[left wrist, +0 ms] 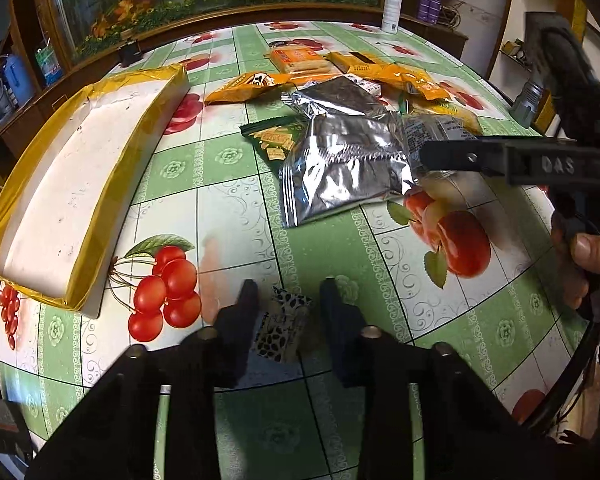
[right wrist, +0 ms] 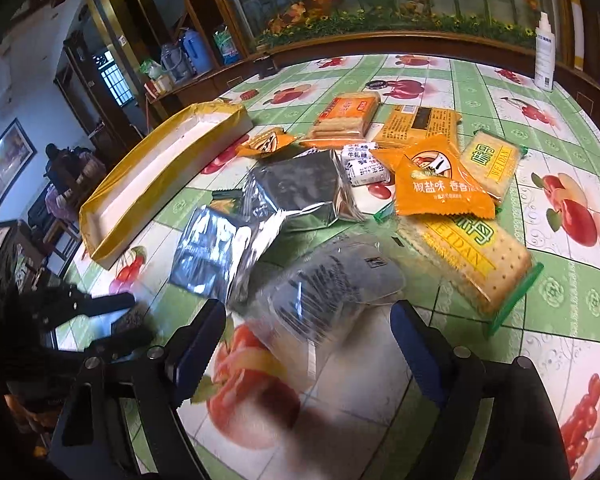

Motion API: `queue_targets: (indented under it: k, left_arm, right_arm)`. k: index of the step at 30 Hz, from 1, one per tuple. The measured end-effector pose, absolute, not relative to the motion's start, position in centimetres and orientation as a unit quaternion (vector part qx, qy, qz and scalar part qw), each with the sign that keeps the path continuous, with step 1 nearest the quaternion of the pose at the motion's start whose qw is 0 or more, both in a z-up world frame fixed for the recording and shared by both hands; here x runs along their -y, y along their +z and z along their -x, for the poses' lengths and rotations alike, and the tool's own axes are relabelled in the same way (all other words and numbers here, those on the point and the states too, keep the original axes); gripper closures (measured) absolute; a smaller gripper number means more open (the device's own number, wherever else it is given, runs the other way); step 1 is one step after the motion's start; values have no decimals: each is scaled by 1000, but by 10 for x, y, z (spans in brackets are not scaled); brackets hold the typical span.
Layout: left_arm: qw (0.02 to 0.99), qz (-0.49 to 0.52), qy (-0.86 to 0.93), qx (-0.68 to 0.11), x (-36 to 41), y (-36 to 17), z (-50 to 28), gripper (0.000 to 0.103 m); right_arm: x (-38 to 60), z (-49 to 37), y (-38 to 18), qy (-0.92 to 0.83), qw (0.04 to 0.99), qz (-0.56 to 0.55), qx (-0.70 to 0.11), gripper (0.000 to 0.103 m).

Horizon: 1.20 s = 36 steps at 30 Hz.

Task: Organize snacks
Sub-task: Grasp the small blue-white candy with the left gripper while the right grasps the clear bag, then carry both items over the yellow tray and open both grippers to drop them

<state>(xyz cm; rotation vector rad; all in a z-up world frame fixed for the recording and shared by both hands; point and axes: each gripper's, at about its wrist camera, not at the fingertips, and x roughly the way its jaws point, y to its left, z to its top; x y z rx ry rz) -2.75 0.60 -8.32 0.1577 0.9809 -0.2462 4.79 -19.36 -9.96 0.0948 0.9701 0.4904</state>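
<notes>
A round table, its cloth printed with green squares and fruit, is bearing everything. Toward its left edge a long yellow-rimmed tray is lying with a white floor. Right of the tray a heap of snack packets is spreading out — 2 silver foil bags, orange packets and clear-wrapped crackers. The right gripper is standing wide, its jaws either side of a clear packet with grey print, pads not pressing it. The left gripper is sitting nearly shut on a small black-and-white patterned packet near the table's front edge, well apart from the heap.
</notes>
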Motion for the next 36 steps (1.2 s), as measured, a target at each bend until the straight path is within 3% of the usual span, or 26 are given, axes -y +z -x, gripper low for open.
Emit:
queue_targets:
  k: [3, 5, 6, 7, 23, 36]
  left_arm:
    - [873, -71, -121, -467, -8, -83, 28, 86]
    - [873, -73, -123, -466, -9, -83, 29, 87]
    - [874, -72, -125, -465, -10, -83, 30, 87]
    - [874, -69, -127, -464, -11, -83, 31, 87]
    - [889, -6, -148, -433, -39, -52, 40, 87]
    - [915, 52, -82, -392, -102, -19, 30, 87]
  right_arm:
    - [199, -58, -104, 219, 852, -86, -467, 18]
    - [198, -61, -103, 194, 861, -63, -465, 33]
    - [197, -60, -102, 199, 862, -59, -463, 51]
    - [197, -58, -101, 198, 863, -56, -461, 56]
    - [216, -15, -58, 241, 879, -86, -403, 58]
    - [154, -22, -18, 307, 875, -60, -368, 59]
